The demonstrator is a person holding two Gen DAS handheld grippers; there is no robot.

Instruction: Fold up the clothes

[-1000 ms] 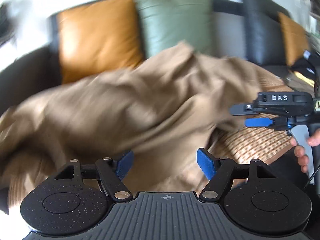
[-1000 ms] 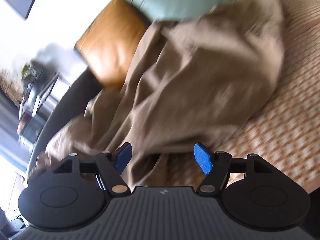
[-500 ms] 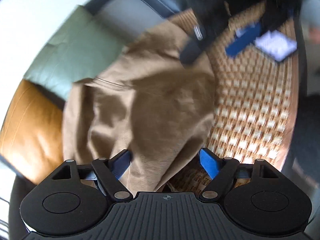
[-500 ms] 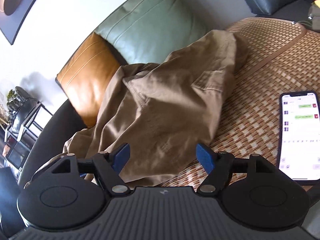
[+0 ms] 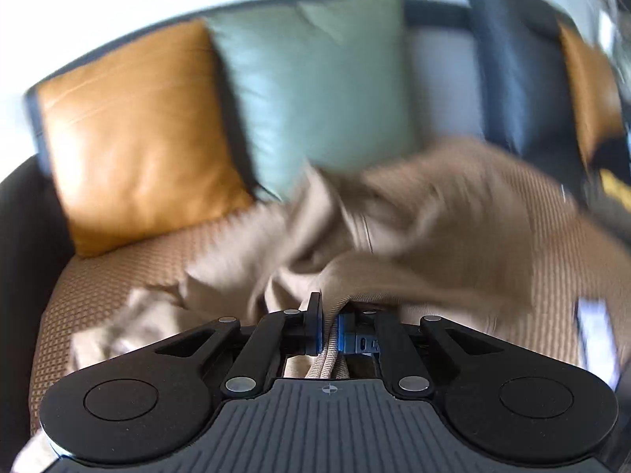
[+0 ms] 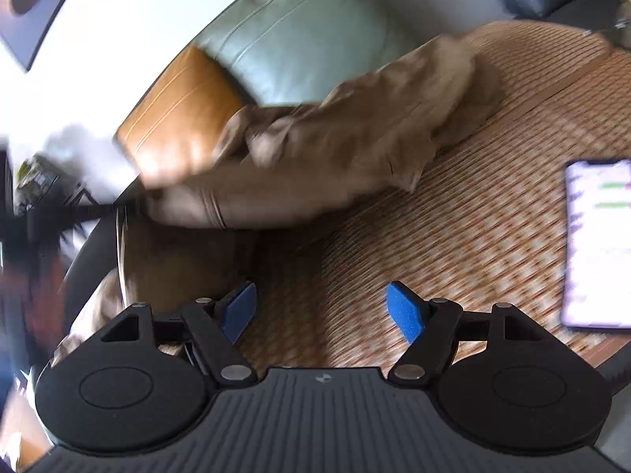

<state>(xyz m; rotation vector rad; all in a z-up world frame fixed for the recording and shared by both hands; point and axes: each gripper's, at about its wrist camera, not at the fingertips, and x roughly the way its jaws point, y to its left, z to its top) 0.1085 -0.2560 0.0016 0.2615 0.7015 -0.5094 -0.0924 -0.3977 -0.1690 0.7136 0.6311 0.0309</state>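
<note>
A tan pair of trousers (image 5: 426, 236) lies crumpled on the woven sofa mat (image 5: 110, 276). My left gripper (image 5: 328, 333) is shut on a folded edge of the trousers, and the cloth runs up and away from the pads, blurred. In the right wrist view the trousers (image 6: 355, 146) stretch from the mat's far end toward the left, where the blurred left gripper (image 6: 79, 213) pulls them taut. My right gripper (image 6: 321, 313) stands open above bare mat (image 6: 453, 236) with nothing between its fingers.
An orange cushion (image 5: 134, 134) and a green cushion (image 5: 315, 86) lean on the dark sofa back. A second orange cushion (image 5: 587, 86) sits far right. A lit phone (image 6: 595, 244) lies on the mat to the right of my right gripper.
My left gripper has shut on the trousers' edge and swung back toward the cushions, dragging the cloth leftward. The right gripper stayed open and shifted slightly.
</note>
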